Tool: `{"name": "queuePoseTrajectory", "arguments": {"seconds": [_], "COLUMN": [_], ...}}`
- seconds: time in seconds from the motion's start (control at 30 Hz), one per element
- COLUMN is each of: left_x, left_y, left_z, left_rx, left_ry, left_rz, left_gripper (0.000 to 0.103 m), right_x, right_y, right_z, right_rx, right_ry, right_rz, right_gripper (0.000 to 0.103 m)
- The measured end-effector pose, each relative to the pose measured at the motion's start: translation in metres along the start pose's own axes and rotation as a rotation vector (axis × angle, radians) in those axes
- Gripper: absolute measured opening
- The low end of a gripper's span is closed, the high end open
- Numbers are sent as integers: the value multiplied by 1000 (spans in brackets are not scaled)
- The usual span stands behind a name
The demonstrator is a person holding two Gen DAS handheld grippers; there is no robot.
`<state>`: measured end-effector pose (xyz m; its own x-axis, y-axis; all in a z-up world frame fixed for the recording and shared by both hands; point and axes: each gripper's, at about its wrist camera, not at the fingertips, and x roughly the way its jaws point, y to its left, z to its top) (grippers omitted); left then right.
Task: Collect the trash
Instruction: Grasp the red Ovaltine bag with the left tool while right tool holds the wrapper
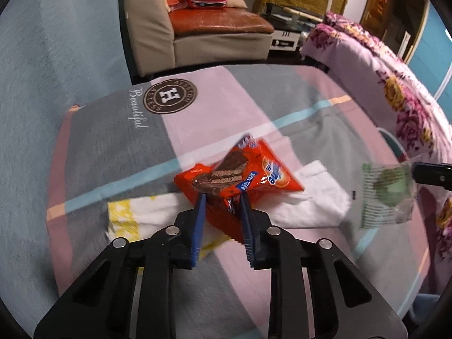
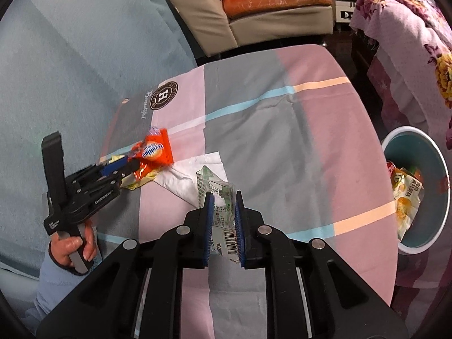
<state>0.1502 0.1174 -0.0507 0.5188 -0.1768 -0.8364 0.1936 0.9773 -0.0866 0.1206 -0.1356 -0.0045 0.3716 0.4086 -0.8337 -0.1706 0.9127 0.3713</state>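
Counts: two grippers, two wrappers lifted, one white napkin, one yellow-printed paper, one bin.
Left hand [image 2: 72, 247]: wraps the handle of the left gripper off the desk's left edge; pale blue sleeve below it.
Left gripper [image 1: 221, 197]: jaws drawn in on the orange snack wrapper [image 1: 240, 175], blue pads pressing its crumpled lower end.
Orange snack wrapper: over the left-centre of the desk [image 2: 282, 118], above the papers; long axis runs away from the gripper and tilts right, its pointed corner toward the desk's right edge. Whether its far end touches the napkin I cannot tell.
Yellow-printed paper [image 1: 127, 212]: flat, just left of the left gripper, touching the napkin.
White napkin [image 1: 316, 197]: flat near the desk's centre, under both wrappers.
Right gripper [image 2: 222, 197]: jaws pinched on the clear green-printed wrapper [image 2: 217, 189], barcode end between the pads.
Clear green-printed wrapper: held over the napkin's right part; long axis along the fingers, far end pointing to the far edge; blurred in the left wrist view.
Bin [image 2: 440, 169]: on the floor off the desk's right edge, white rim, teal inside; holds a yellow snack bag [image 2: 406, 197] and other packets, count not readable.
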Motion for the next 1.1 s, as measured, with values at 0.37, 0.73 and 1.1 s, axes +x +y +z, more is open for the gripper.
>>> {"name": "queuePoseTrajectory", "arguments": {"seconds": [0.37, 0.73, 1.1], "left_x": [-13, -21, 33], "left_y": [-50, -39, -42], "left_z": [-17, 2, -1], "left_rx": [56, 167, 238], "left_ry": [17, -7, 132], "left_rz": [-47, 48, -29], "left_gripper": [19, 84, 61], "right_x": [-31, -37, -36], "right_y": [-27, -38, -47], "right_z": [-5, -5, 0], "right_rx": [39, 27, 55], "right_ry": [-75, -60, -61], "right_rz": [-12, -17, -38], "right_gripper": [13, 13, 13]}}
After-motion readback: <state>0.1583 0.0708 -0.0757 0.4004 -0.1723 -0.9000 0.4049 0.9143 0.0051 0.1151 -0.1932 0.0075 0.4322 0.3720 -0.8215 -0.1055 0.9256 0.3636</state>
